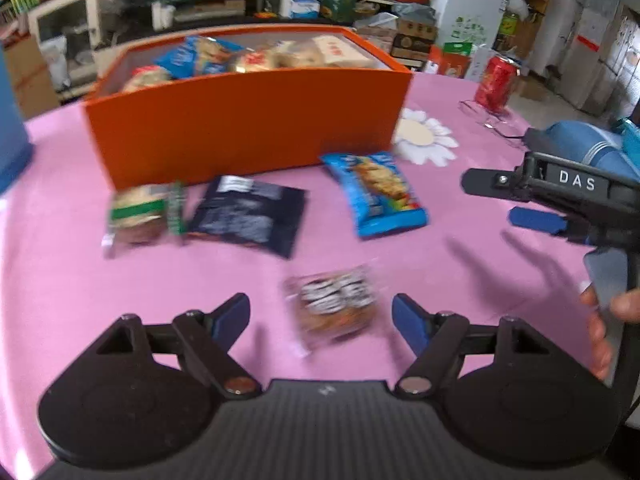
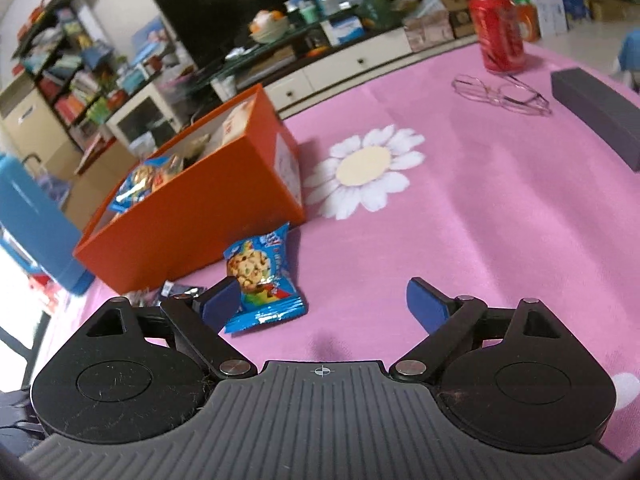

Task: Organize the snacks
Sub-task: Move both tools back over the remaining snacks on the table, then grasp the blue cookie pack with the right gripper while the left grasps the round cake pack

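An orange box (image 1: 248, 128) (image 2: 188, 220) with several snack packets in it stands at the back of the pink tablecloth. In front of it lie a green-striped packet (image 1: 140, 216), a dark packet (image 1: 248, 216) and a blue cookie packet (image 1: 376, 192) (image 2: 260, 280). A clear-wrapped chocolate snack (image 1: 334, 304) lies nearer, between the fingers of my open left gripper (image 1: 320, 316), with gaps on both sides. My right gripper (image 2: 322, 296) (image 1: 500, 200) is open; its left finger is next to the blue cookie packet and nothing is gripped.
A red can (image 1: 496, 82) (image 2: 500, 32) and a pair of glasses (image 2: 500, 92) lie at the far right. A dark long box (image 2: 596, 112) sits at the right edge. A blue container (image 2: 32, 220) stands left of the orange box. A hand (image 1: 600, 320) holds the right gripper.
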Demonstrator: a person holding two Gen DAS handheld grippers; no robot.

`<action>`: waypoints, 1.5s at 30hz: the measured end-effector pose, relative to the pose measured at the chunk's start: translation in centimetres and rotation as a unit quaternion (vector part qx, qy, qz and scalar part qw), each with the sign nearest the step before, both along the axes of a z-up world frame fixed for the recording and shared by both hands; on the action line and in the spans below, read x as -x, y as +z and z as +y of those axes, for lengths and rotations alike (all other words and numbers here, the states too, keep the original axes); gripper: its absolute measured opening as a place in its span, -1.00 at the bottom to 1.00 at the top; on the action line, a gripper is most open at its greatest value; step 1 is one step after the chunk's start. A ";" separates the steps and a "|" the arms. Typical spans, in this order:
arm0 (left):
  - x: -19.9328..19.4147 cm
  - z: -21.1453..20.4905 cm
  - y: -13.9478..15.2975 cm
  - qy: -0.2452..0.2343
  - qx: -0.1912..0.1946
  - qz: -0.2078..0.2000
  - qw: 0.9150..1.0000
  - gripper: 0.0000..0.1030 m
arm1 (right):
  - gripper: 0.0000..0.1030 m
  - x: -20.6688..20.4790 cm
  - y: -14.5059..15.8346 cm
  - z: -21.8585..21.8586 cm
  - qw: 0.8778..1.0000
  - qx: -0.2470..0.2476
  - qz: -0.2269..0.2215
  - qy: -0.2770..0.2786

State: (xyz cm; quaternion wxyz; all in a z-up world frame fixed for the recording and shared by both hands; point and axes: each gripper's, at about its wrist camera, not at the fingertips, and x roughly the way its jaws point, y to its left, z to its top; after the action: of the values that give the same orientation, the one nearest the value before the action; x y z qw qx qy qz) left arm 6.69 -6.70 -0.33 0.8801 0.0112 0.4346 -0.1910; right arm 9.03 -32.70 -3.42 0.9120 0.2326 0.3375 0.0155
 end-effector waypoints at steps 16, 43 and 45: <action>-0.9 4.7 -1.9 0.059 -0.061 0.012 0.996 0.22 | 0.71 -0.6 -0.6 -0.5 1.000 -0.015 0.011 0.008; -0.9 8.2 -2.8 0.073 -0.050 -0.038 0.995 0.49 | -0.38 -3.7 -1.5 9.7 0.968 0.224 0.023 0.111; -0.9 8.2 -2.8 0.073 -0.051 -0.036 0.995 0.56 | -0.35 -2.2 -1.4 9.3 0.968 0.221 0.026 0.117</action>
State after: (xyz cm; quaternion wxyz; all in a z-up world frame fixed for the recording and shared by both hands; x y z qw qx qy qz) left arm 7.56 1.50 -3.17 0.9052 0.0310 0.4111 -0.1030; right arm 11.23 -23.35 -4.81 0.9236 -0.0157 0.3808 0.0405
